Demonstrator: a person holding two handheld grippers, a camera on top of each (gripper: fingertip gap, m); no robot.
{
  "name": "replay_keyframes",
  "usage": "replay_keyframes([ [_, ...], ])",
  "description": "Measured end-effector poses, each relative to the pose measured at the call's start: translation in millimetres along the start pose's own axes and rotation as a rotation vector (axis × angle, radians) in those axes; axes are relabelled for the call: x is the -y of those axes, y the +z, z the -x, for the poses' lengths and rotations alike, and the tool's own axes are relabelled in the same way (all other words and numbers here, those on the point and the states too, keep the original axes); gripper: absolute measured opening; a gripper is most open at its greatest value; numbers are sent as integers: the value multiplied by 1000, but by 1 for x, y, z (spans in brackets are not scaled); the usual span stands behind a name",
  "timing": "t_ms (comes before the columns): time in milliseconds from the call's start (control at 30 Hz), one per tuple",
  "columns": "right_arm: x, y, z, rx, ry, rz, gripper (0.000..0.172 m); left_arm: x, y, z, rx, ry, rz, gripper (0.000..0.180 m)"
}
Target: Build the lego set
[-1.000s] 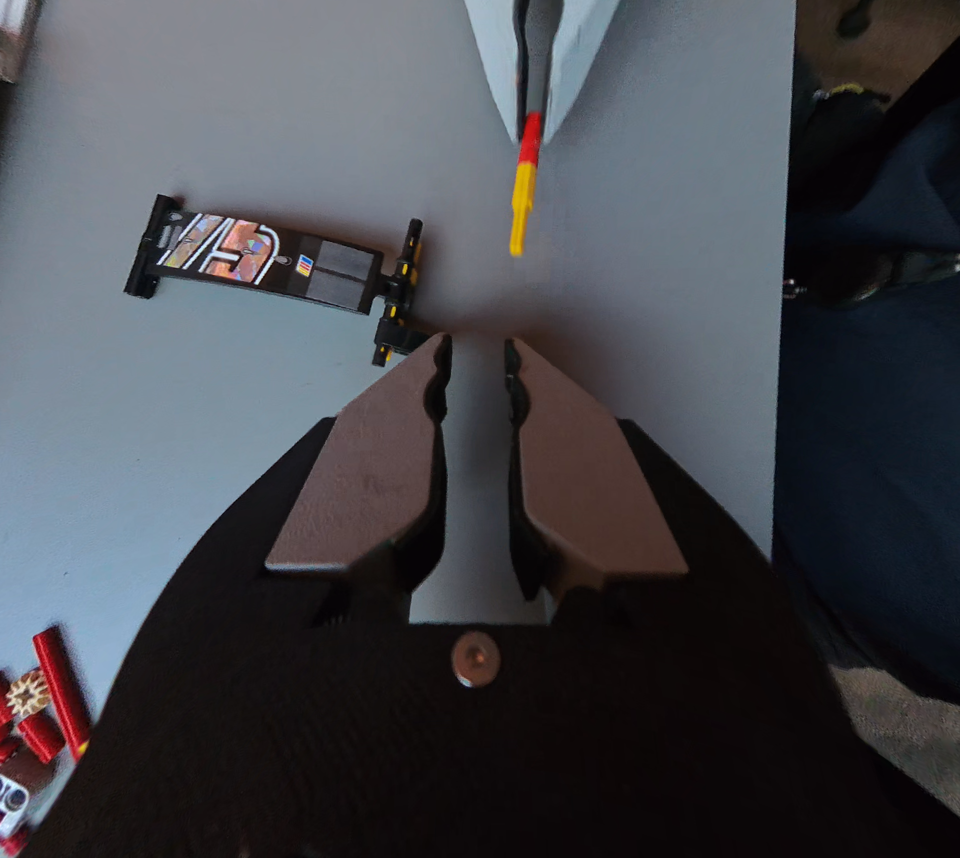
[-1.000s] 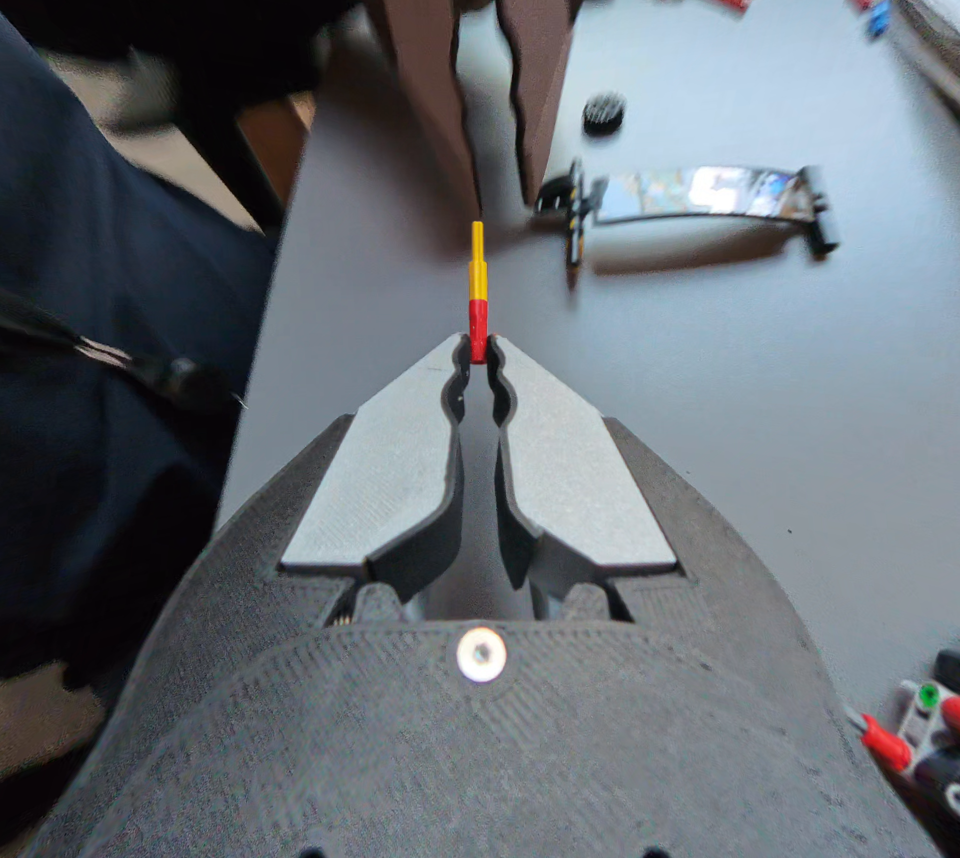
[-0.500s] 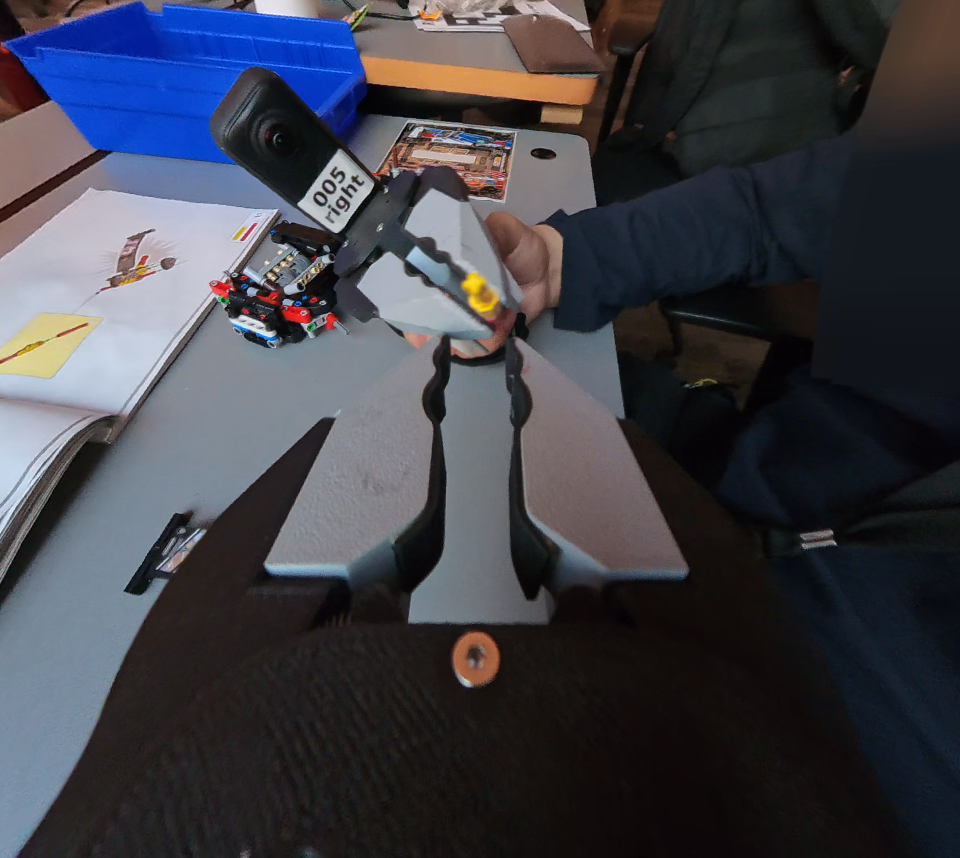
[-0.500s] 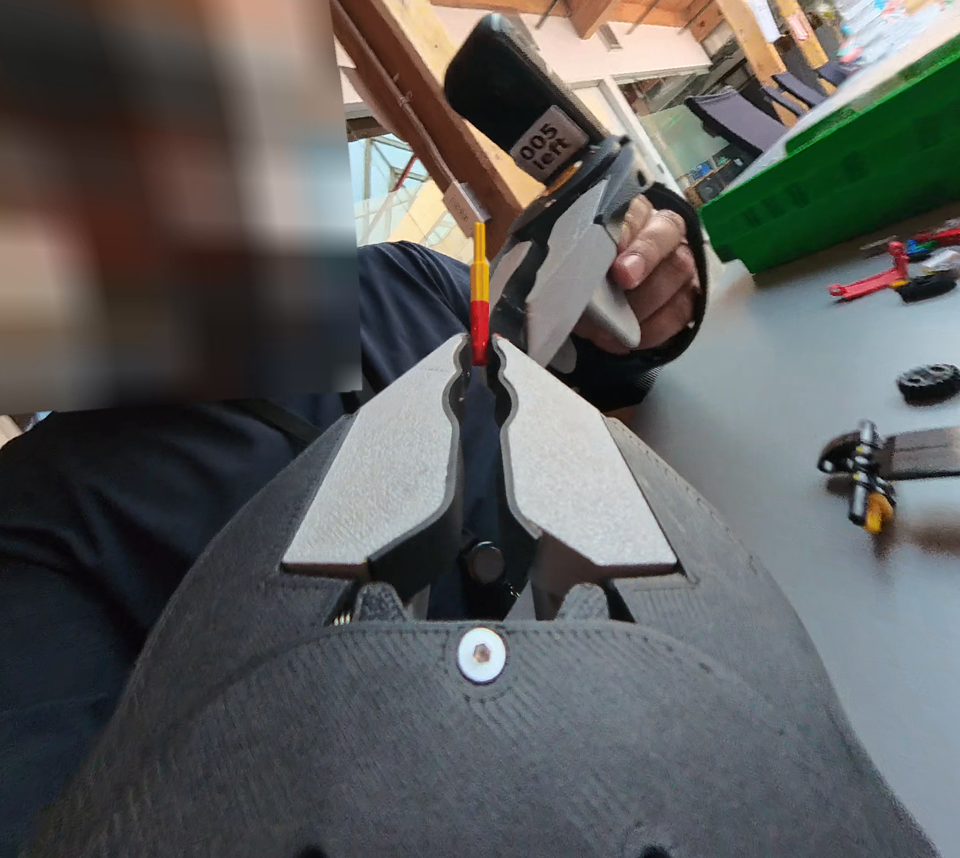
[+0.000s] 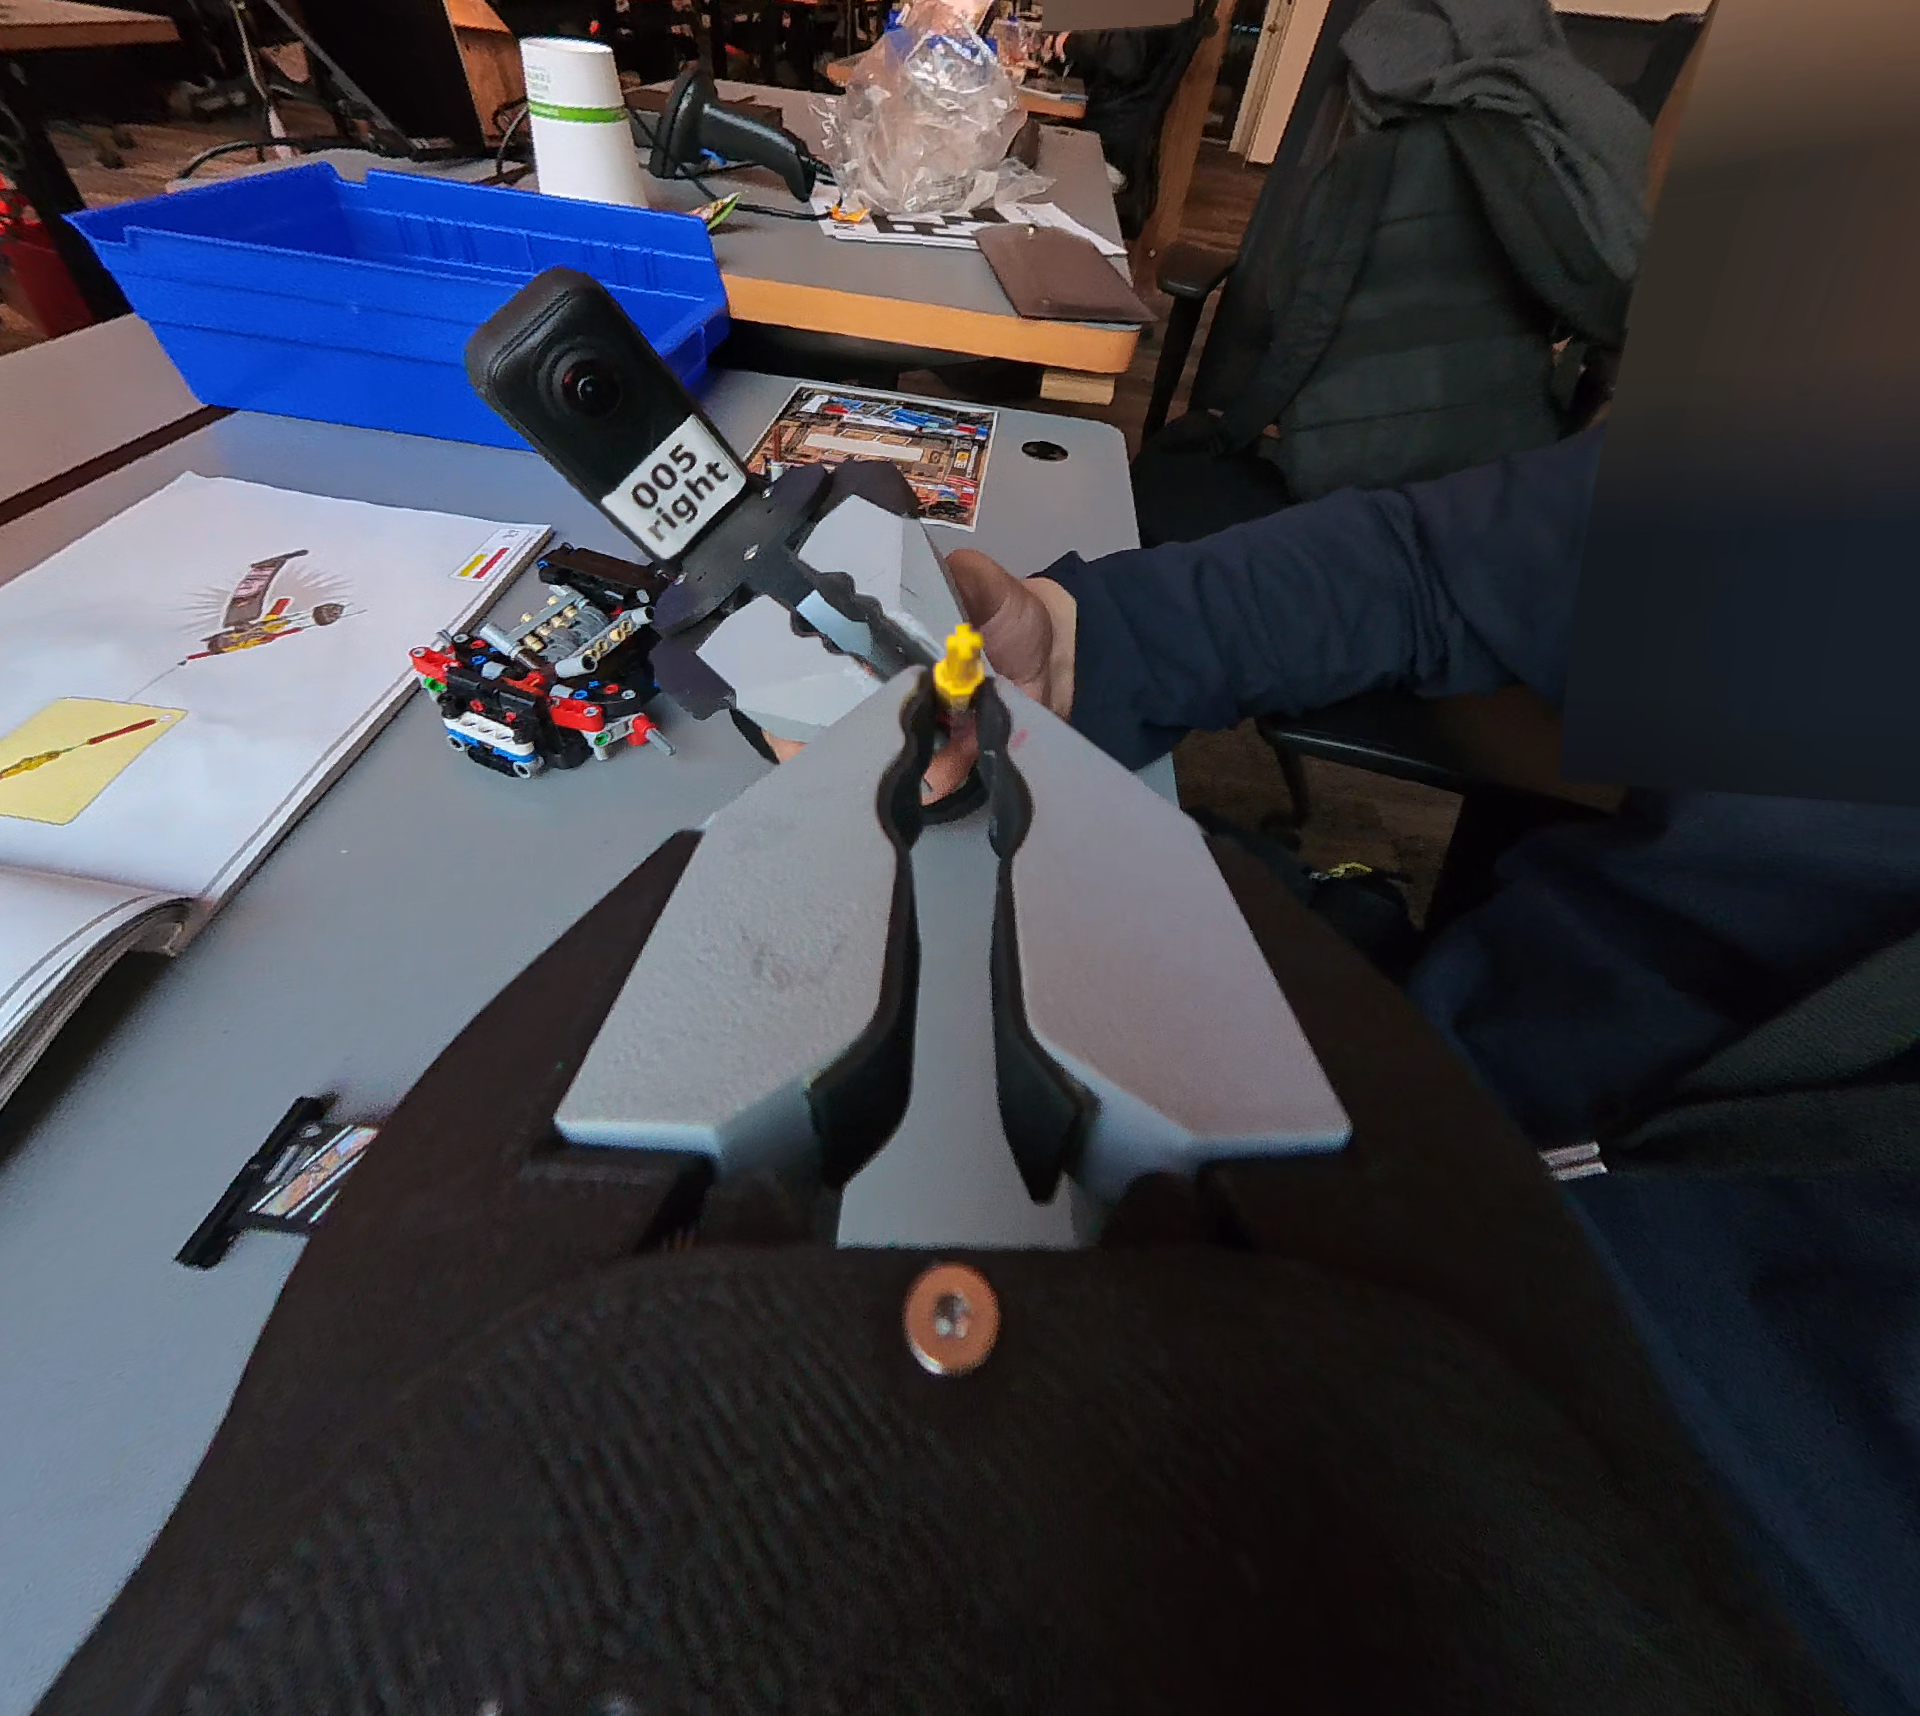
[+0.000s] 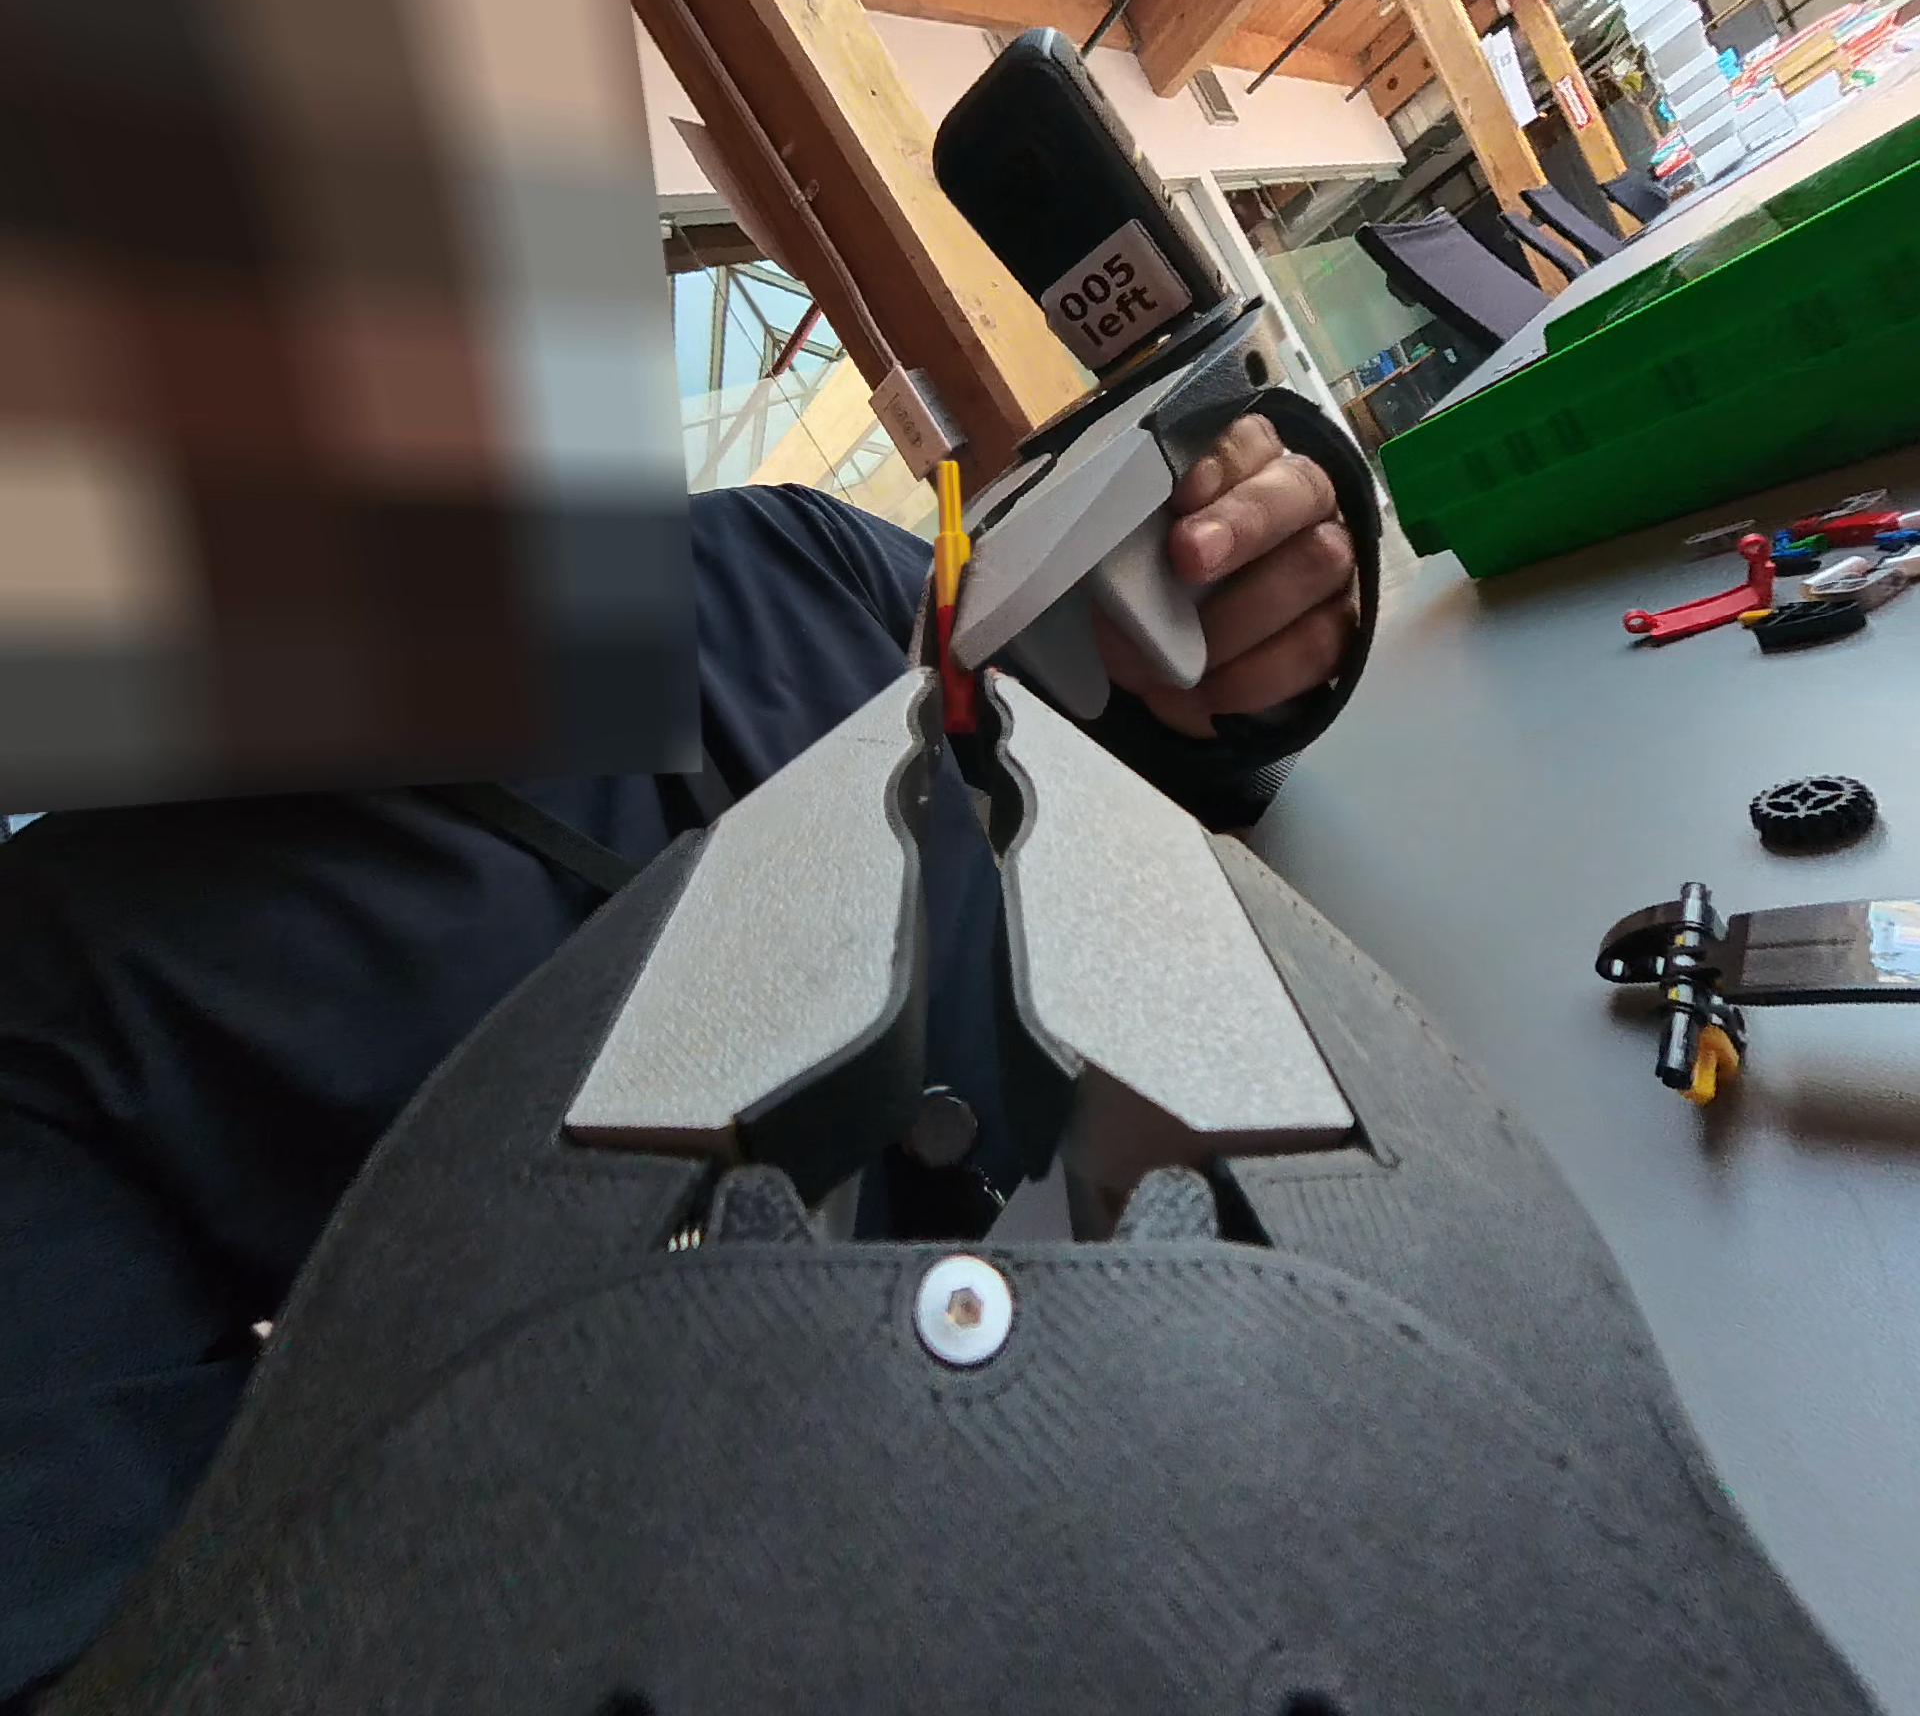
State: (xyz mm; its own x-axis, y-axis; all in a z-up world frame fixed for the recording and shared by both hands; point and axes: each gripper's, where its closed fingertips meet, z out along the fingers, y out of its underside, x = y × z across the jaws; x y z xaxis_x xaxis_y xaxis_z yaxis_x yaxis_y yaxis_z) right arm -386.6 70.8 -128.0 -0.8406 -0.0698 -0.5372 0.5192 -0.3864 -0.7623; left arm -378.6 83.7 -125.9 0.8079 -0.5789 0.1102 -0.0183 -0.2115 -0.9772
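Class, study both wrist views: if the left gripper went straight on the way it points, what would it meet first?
Likely the right gripper: its fingertips sit just past the yellow-and-red pin at the left gripper's tips; depth unclear.

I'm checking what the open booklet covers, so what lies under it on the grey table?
Only the grey table shows around the open booklet. Its stacked pages lie flat on the top; anything beneath them is covered and cannot be seen.

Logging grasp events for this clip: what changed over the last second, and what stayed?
Both grippers rose from the table and tilted up. The left gripper, open half a second ago, has closed on the yellow end of the yellow-and-red pin. The right gripper still clamps its red end. The black winged piece stays on the table.
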Motion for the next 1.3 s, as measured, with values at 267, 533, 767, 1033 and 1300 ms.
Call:
replay_keyframes([
  [267, 7, -22, -47, -316, 25, -58, 39, -37, -11, 55, 410, 304, 380, 5],
  [533, 3, -16, -76, -467, 64, -102, 75, -62, -15, 86, 632, 481, 569, 5],
  [767, 6, -17, -79, -490, 64, -129, 65, -55, -20, 99, 811, 696, 586, 5],
  [1033, 7, -18, -83, -622, -87, -63, 56, -51, -14, 95, 850, 792, 587, 5],
  [1300, 12, -10, -70, -570, -182, -53, 53, -36, -17, 85, 854, 824, 500, 5],
])
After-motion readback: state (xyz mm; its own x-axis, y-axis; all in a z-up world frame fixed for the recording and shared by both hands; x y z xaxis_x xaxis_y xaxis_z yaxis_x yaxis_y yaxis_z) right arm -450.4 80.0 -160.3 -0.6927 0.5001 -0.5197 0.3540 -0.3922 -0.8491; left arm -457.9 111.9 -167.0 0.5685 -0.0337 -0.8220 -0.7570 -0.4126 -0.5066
